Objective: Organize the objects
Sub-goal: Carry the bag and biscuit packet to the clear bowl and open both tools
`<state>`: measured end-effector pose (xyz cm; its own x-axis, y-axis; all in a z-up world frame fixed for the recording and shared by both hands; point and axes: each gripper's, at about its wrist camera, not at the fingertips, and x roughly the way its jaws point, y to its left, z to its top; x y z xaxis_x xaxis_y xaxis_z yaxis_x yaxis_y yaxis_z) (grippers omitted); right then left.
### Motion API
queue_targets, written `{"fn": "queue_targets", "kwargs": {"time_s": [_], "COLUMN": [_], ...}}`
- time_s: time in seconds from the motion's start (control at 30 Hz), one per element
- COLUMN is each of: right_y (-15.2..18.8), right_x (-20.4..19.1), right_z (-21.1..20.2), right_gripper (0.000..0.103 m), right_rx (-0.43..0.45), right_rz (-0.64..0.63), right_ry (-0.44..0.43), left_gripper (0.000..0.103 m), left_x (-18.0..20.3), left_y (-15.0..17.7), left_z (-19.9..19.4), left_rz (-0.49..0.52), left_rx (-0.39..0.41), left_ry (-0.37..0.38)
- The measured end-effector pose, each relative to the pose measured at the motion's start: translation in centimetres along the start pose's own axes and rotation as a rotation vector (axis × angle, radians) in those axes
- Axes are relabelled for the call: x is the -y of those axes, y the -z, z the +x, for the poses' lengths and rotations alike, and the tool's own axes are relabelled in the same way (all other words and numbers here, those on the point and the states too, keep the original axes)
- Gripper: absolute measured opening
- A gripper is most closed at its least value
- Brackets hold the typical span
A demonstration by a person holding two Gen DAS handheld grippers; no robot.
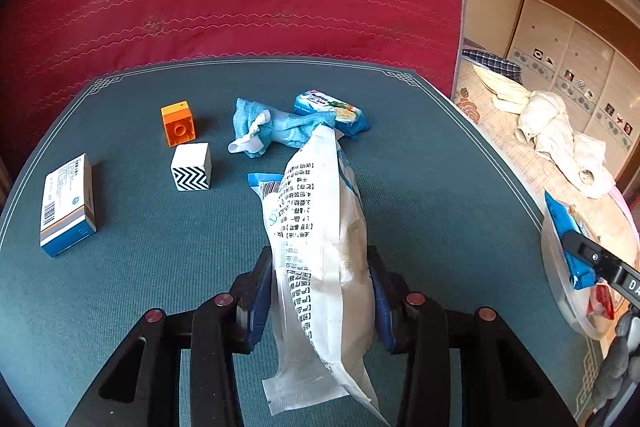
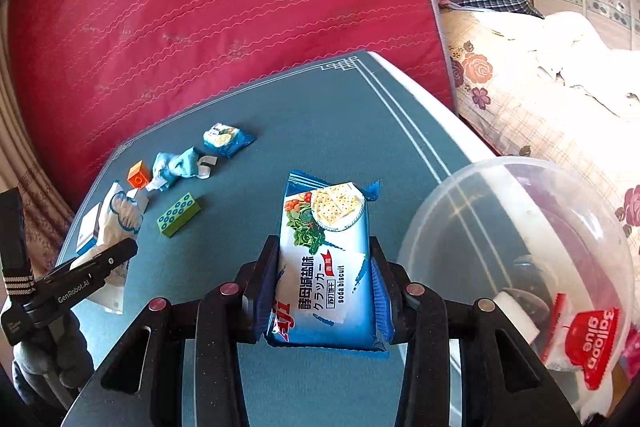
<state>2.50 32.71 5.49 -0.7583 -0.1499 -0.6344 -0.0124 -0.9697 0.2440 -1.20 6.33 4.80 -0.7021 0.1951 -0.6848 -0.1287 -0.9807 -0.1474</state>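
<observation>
The right gripper (image 2: 326,291) pinches the crackers (image 2: 326,259); swing them right over the bowl (image 2: 516,227), then release. The left gripper (image 1: 320,291) pinches a white bag (image 1: 316,235).

White cotton-swab bag (image 1: 320,247) – long, soft, printed text, pinched between the left gripper's (image 1: 318,291) pads, held above the teal table mat (image 1: 440,207). Blue soda biscuit pack (image 2: 326,267) – flat, label up, clamped in the right gripper (image 2: 326,291) beside the clear plastic bowl (image 2: 520,227). On the mat: smaller biscuit pack (image 1: 332,113) touching crumpled blue cloth (image 1: 272,127), orange block (image 1: 179,123), zigzag cube (image 1: 191,167), medicine box (image 1: 68,205), green dotted block (image 2: 179,214).
</observation>
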Motion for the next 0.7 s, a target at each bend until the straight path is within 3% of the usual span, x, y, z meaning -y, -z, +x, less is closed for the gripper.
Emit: {"fn": "queue_targets", "kwargs": {"time_s": [0.33, 0.7], "right_y": [0.0, 0.5], "right_x": [7.7, 15.1], "right_z": [-3.5, -4.5], "right_gripper": [0.042, 0.043], "right_rx": [0.049, 0.056], "right_rz": [0.121, 0.213], "right_ry": [0.102, 0.214], "left_gripper": [0.045, 0.045], "left_x": [4.0, 9.8], "left_y": [-0.4, -0.6], "left_z": [-0.2, 0.1], "left_rz": [0.077, 0.180], "left_rx": [-0.013, -0.032], "left_ry": [0.049, 0.111]}}
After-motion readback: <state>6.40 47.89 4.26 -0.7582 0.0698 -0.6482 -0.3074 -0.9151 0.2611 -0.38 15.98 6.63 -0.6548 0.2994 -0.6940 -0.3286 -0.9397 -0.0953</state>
